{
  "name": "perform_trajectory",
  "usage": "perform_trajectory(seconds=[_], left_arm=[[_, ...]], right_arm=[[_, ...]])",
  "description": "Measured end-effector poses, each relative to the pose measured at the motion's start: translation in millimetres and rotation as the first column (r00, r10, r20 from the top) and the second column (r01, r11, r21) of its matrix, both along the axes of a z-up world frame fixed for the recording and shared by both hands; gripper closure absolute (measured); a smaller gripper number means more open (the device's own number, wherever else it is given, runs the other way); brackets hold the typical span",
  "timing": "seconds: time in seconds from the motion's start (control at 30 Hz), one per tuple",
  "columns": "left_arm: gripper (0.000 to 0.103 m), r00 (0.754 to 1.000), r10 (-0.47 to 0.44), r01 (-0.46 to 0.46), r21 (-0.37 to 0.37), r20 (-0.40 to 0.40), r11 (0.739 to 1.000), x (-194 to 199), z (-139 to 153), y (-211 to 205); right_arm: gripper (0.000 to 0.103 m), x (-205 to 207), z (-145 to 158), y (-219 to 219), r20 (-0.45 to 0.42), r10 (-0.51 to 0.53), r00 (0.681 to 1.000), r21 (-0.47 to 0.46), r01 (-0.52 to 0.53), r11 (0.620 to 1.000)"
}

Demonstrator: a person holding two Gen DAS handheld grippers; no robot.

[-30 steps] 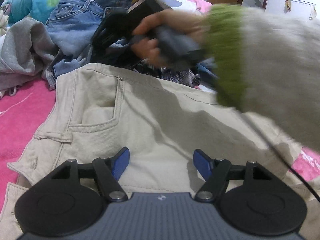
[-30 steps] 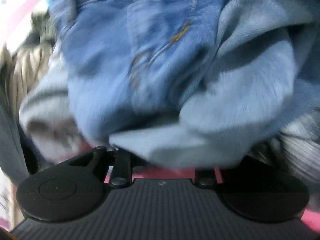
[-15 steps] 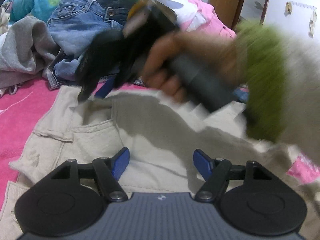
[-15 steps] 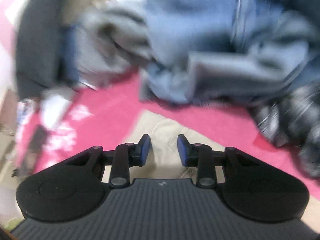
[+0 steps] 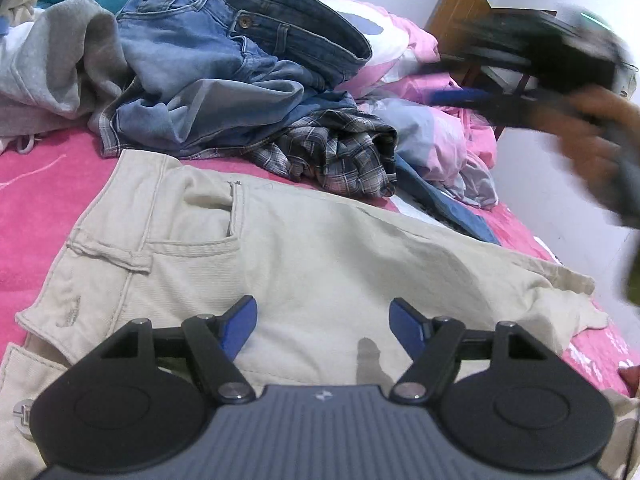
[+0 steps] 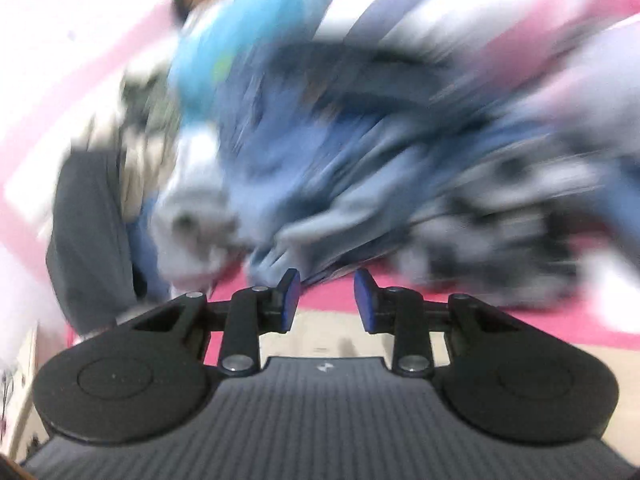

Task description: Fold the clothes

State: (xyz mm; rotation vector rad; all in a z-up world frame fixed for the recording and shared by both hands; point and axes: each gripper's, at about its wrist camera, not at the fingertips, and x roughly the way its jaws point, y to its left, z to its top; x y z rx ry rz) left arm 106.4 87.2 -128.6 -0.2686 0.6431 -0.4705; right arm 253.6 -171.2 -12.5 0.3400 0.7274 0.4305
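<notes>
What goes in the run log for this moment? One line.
left gripper: open over beige trousers | right gripper: open, empty | fold: not started

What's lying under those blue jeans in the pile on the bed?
Beneath the blue jeans a plaid shirt spills out at the front, resting on the pink bedcover. A grey sweatshirt sits beside them. Anything deeper is covered.

left tool [image 5: 323, 322]: jaws wide apart, nothing between, tilted downward
right tool [image 6: 327, 300]: jaws narrowly parted, empty
right hand [image 5: 592, 136]: blurred at 2 o'clock, gripping handle
</notes>
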Motion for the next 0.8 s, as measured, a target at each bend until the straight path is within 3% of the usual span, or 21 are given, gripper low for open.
perform_trajectory(seconds=[0.1,0.17,0.23,0.3,0.4,0.53,0.67,0.7,0.8], left_arm=[[0.026,1.0,-0.003,0.003,-0.006,0.001,1.0,0,0,1],[0.025,1.0,-0.008,0.008,-0.012,0.003,1.0,-1,0,1],[0.024,1.0,-0.009,0.009,-0.003,0.006,1.0,-1,-1,0],[0.023,1.0,-0.01,0.01,0.01,0.009,1.0,-2,0,-2],[0.023,1.0,-0.011,0.011,0.027,0.01,1.0,-2,0,-4],[0.022,1.0,-0.015,0.014,0.047,0.011,0.999,-2,0,-6],[0.022,1.0,-0.016,0.016,0.053,0.012,0.998,-2,0,-7],[0.022,1.0,-0.016,0.016,0.053,0.012,0.998,-2,0,-7],[0.022,1.0,-0.016,0.015,0.056,0.013,0.998,-2,0,-7]], right_arm=[[0.072,-69,42,-93,0.085,-0.207,0.975,-0.027,0.21,0.977],[0.068,-124,58,-159,0.107,-0.37,0.923,-0.022,0.374,0.927],[0.063,-180,67,-222,0.113,-0.527,0.843,-0.022,0.532,0.846],[0.062,-234,64,-276,0.1,-0.665,0.74,-0.014,0.669,0.743],[0.061,-300,37,-337,-0.003,-0.802,0.597,0.064,0.8,0.596],[0.058,-360,-16,-397,-0.165,-0.873,0.458,0.177,0.885,0.431],[0.058,-376,-70,-431,-0.287,-0.893,0.348,0.228,0.93,0.289],[0.058,-375,-81,-441,-0.314,-0.891,0.327,0.239,0.936,0.259],[0.058,-372,-107,-470,-0.383,-0.872,0.305,0.3,0.934,0.195]])
